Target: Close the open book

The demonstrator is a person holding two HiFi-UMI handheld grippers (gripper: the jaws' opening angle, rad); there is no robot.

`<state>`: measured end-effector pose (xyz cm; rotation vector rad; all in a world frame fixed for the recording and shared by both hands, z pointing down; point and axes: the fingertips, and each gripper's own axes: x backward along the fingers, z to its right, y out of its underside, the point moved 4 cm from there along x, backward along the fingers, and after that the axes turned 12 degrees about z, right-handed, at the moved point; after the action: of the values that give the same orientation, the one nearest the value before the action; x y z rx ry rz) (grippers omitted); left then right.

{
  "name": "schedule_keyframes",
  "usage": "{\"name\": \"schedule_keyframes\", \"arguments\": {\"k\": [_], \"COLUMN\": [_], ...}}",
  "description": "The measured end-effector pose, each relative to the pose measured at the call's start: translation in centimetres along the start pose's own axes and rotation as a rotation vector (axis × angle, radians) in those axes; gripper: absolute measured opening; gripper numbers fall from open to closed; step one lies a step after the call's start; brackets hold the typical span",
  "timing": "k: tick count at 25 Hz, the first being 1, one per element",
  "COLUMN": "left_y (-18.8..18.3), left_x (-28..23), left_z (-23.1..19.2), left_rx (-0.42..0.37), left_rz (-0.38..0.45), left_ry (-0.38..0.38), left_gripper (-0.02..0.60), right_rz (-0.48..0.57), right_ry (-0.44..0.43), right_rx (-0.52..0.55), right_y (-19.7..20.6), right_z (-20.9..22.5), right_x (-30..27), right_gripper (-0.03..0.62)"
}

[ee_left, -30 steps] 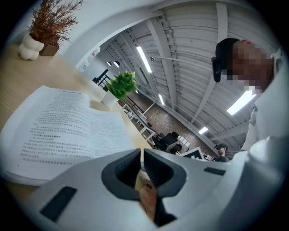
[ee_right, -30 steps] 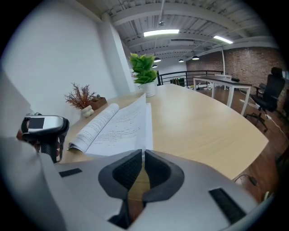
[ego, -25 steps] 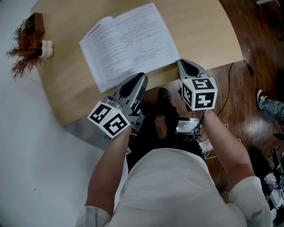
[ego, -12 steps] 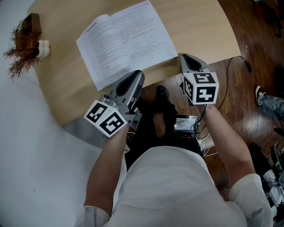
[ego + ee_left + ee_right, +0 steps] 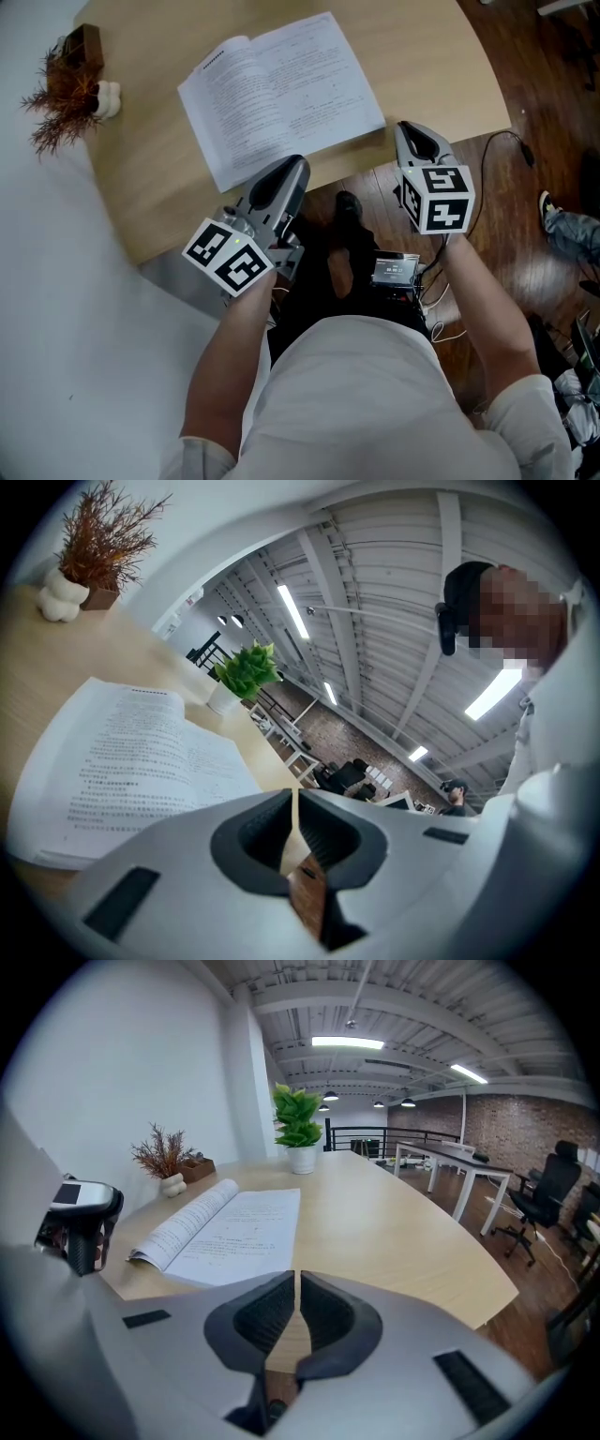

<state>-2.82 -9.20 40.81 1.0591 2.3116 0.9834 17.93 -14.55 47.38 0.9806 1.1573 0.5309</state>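
Head view: the person's pale shirt (image 5: 361,394) sits lowest and nearest, with both forearms reaching up toward the open book (image 5: 281,89). Left gripper (image 5: 293,166) is at the middle of the book's near edge, tip over the rim of the light wooden table (image 5: 441,56); whether it touches the paper cannot be told. Its jaws are clenched together with nothing between them, confirmed in the left gripper view, where the printed pages lie off to the left of the jaws. Right gripper (image 5: 411,131) is just beside the book's near right corner, at the table rim and apart from the page; its jaws are likewise pressed together, empty. The book lies flat on the table, pages up and spine running away from the person, and is not yet closed. Beyond the book's far left corner and well apart from it is a dried reddish sprig (image 5: 58,103) in a small white pot (image 5: 106,97). Right gripper view: a green potted plant (image 5: 299,1124) stands well past the book's far edge
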Motion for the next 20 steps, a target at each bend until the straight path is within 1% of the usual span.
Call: {"name": "schedule_keyframes", "arguments": {"k": [9,15,20], "left_y": [-2.4,-3.9,-5.1], "left_x": [2.4,4.4,6.1], "left_z": [0.8,1.6,2.6], "left_rx": [-0.027,-0.044,-0.047], "left_rz": [0.035,0.065,0.09], "left_ry": [0.006,0.004,0.011], "left_gripper": [-0.003,-0.003,-0.003], "right_rz": [0.064,0.093,0.109], "right_ry": [0.003,-0.024,-0.065], "right_rx": [0.046,0.078,0.109], "right_y": [-2.8,-4.4,-5.9], "right_z": [-1.8,-3.2,-4.6], "right_x": [1.7,3.3,4.7], "right_gripper": [0.003,0.003,0.003]}}
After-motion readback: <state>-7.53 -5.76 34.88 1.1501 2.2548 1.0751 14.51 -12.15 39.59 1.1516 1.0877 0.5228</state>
